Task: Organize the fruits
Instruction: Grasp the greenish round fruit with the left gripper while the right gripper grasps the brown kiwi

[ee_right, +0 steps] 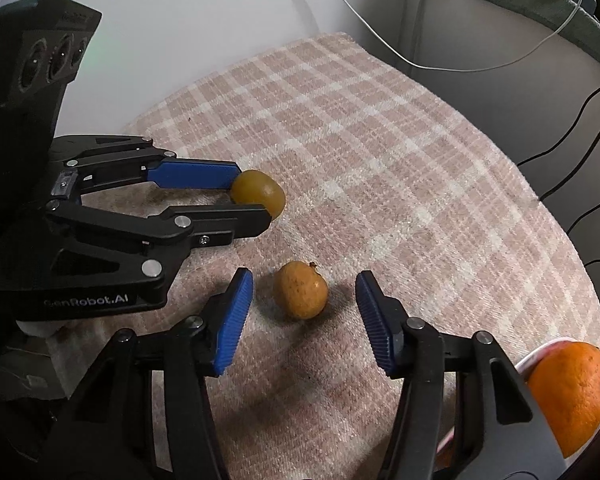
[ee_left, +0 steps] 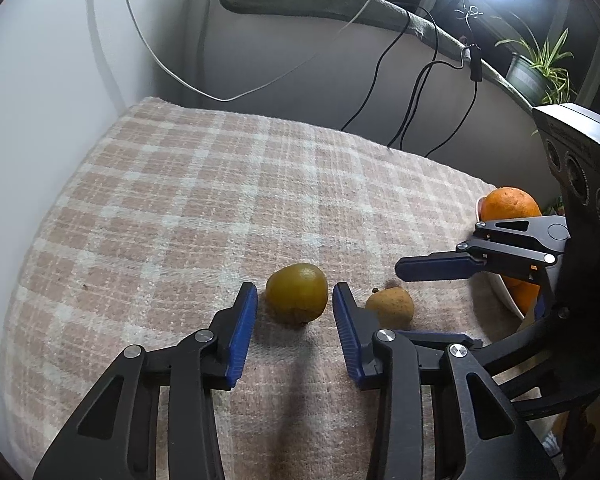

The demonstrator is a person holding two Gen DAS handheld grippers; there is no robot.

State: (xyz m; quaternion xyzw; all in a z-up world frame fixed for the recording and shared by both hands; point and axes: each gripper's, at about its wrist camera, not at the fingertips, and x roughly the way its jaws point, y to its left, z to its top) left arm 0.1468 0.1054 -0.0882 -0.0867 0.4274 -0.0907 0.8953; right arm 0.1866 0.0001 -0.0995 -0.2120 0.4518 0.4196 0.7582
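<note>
A smooth, round yellow-green fruit [ee_left: 297, 299] lies on the pink-and-cream checked woven cloth [ee_left: 204, 184] between the blue pads of the left gripper [ee_left: 295, 300]; the jaws flank it, a gap showing on each side. A smaller speckled brownish-orange fruit [ee_right: 301, 295] with a stem nub sits between the right gripper [ee_right: 304, 294] pads, untouched, jaws apart. Right of that gripper, a large orange [ee_right: 570, 394] rests in a white bowl [ee_right: 538, 356].
</note>
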